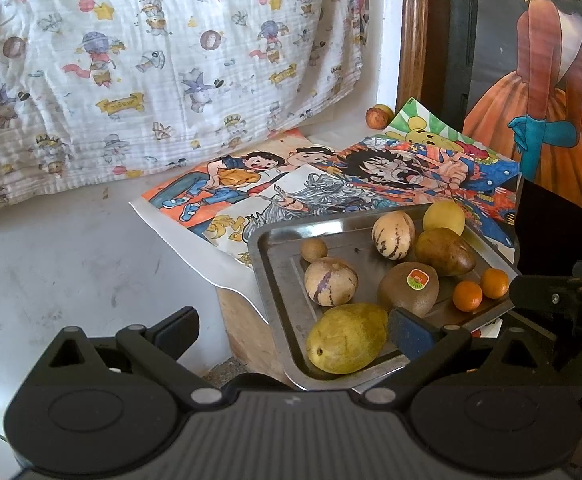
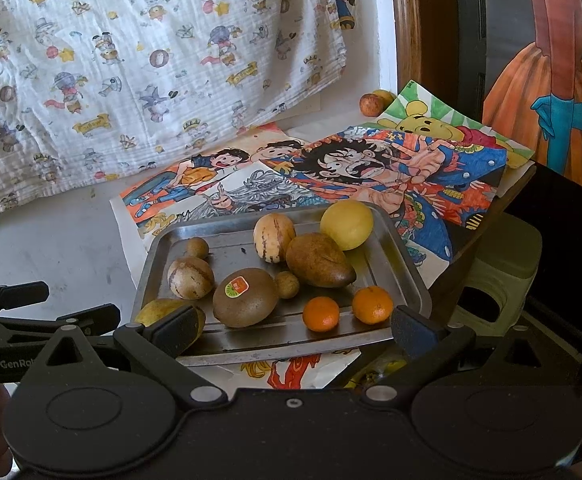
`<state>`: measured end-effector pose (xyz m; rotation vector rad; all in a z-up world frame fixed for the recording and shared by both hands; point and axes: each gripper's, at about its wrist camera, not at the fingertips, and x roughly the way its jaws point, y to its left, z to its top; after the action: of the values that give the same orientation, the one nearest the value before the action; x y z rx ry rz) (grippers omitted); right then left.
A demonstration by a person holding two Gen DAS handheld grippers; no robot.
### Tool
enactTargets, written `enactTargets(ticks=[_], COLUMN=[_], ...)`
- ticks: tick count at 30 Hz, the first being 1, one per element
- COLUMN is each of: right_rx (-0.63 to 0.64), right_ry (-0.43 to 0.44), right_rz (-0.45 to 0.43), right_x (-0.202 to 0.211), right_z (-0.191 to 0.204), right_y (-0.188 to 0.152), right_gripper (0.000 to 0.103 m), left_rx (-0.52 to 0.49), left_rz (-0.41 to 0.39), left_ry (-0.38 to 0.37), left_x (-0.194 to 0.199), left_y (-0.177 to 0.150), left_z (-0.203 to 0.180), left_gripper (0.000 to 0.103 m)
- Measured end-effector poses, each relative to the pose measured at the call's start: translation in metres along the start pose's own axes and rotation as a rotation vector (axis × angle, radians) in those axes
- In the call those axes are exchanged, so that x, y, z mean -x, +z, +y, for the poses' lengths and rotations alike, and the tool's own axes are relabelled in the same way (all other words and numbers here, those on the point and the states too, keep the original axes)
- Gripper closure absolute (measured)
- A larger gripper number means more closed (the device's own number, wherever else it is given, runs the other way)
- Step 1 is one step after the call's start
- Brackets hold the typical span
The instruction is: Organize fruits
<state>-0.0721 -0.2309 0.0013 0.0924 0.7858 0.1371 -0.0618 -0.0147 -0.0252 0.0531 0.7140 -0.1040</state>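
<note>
Resting on colored drawings (image 2: 431,168), the metal tray (image 2: 407,276) is holding all the fruit: the stickered kiwi (image 2: 245,298) is lying at the tray's center, two mandarins (image 2: 321,314) are sitting beside the tray's near rim. The left gripper (image 1: 295,330) and the right gripper (image 2: 293,326) are hovering at that rim, fingers spread apart, gripping nothing.

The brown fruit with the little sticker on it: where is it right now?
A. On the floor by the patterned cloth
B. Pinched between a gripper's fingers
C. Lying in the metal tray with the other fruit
C: the stickered brown fruit lies in the metal tray among other fruit, and both grippers are open and empty.
</note>
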Motion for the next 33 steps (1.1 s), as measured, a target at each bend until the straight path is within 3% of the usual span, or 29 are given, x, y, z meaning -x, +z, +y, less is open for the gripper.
enactTargets(ticks=[33], right_rx=[-0.004], right_ry=[0.008], right_rz=[0.005], right_x=[-0.0019], right_z=[0.0039], right_y=[-0.0013], right_gripper=[0.001], left_rx=[-0.003], left_rz=[-0.002], left_ry=[-0.003], left_x=[0.0009], left_y=[0.0011], left_z=[-0.0009], left_gripper=[0.0])
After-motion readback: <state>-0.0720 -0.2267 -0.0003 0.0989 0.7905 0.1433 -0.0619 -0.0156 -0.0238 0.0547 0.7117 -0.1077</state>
